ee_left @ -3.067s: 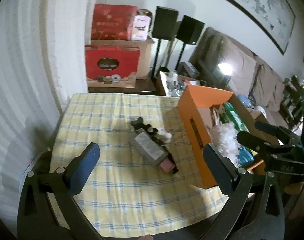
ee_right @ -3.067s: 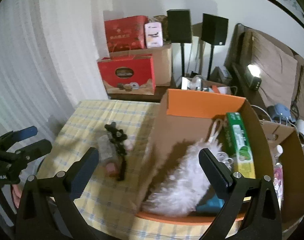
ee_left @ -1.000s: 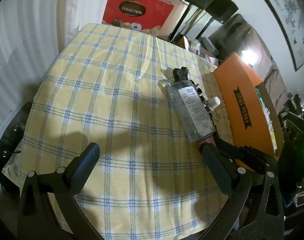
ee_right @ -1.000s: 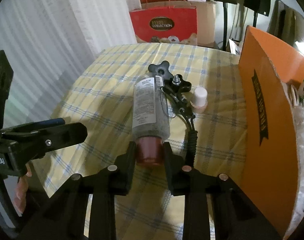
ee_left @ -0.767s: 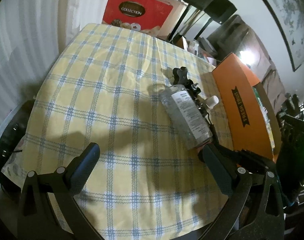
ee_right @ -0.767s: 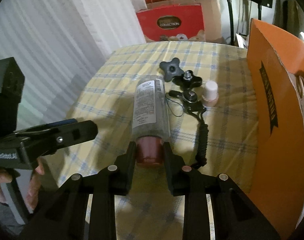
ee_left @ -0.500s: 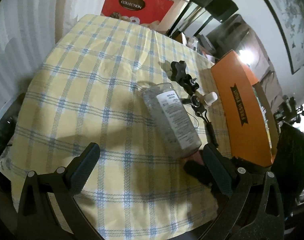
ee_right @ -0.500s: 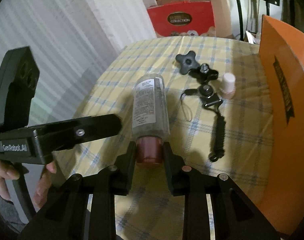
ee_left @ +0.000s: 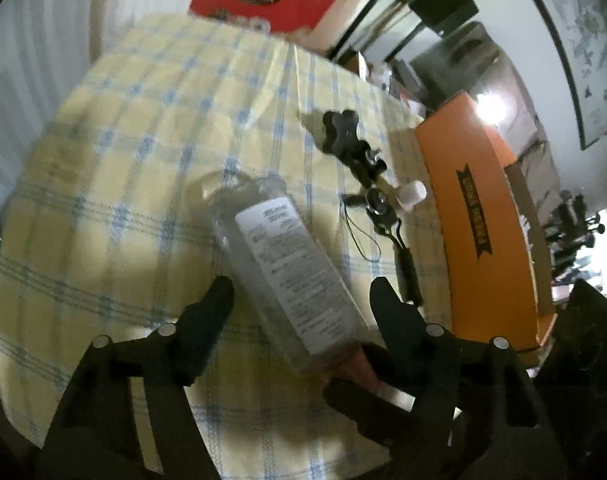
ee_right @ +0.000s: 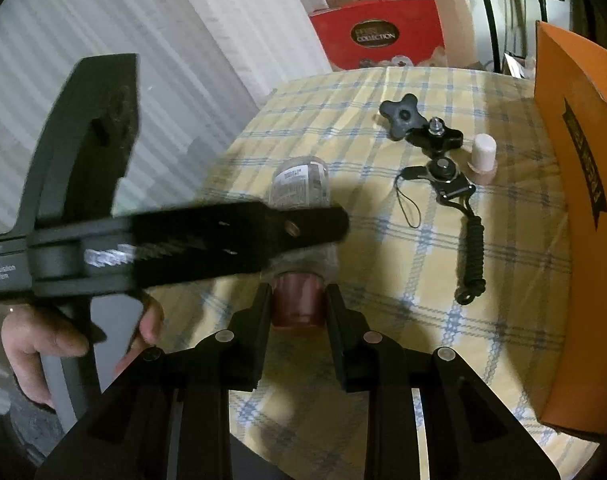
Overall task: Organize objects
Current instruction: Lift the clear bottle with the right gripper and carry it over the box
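Note:
A clear plastic bottle (ee_left: 287,264) with a white label and a dark red cap (ee_right: 298,300) is held above the yellow checked tablecloth (ee_left: 123,168). My right gripper (ee_right: 298,304) is shut on the cap. My left gripper (ee_left: 301,296) straddles the bottle's body with its fingers partly closed, one on each side with a gap; in the right wrist view it crosses in front of the bottle (ee_right: 301,186). The orange cardboard box (ee_left: 487,224) stands to the right.
A black knob and mount with a lanyard (ee_right: 443,160) and a small white-capped bottle (ee_right: 483,152) lie on the cloth near the box. Red gift boxes (ee_right: 383,32) and speaker stands are behind the table. A white curtain hangs at the left.
My right gripper has lifted the bottle by its cap and carried it left. My left gripper has moved in and narrowed its fingers around the bottle's body.

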A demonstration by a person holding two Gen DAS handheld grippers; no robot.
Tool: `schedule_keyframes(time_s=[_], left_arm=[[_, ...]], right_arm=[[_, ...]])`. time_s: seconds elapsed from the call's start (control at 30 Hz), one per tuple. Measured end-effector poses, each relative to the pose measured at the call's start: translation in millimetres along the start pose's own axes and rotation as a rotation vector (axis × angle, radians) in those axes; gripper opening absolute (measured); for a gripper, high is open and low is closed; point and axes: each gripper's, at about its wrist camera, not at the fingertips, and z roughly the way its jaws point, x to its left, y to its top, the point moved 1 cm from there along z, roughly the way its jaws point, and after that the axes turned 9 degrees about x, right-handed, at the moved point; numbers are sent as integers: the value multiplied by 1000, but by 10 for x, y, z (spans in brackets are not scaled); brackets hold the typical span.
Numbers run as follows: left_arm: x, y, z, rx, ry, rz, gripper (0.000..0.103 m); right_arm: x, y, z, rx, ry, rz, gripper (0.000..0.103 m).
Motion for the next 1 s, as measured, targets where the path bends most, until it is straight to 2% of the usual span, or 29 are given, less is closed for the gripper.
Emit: schedule_keyframes(time_s=[0.03, 0.37, 0.73, 1.0], left_arm=[[-8, -8, -1, 0, 11, -3, 58], [-215, 30, -132, -33, -45, -8, 55], [-842, 128, -240, -49, -94, 81, 55], [-1326, 152, -159, -25, -131, 137, 55]], right_arm=[[16, -1, -9, -3, 3, -2, 26], [-19, 8, -277, -49, -21, 6, 26], [-166, -5, -858, -126, -76, 44, 26], [-428, -91, -1223, -174, -107, 99, 26]])
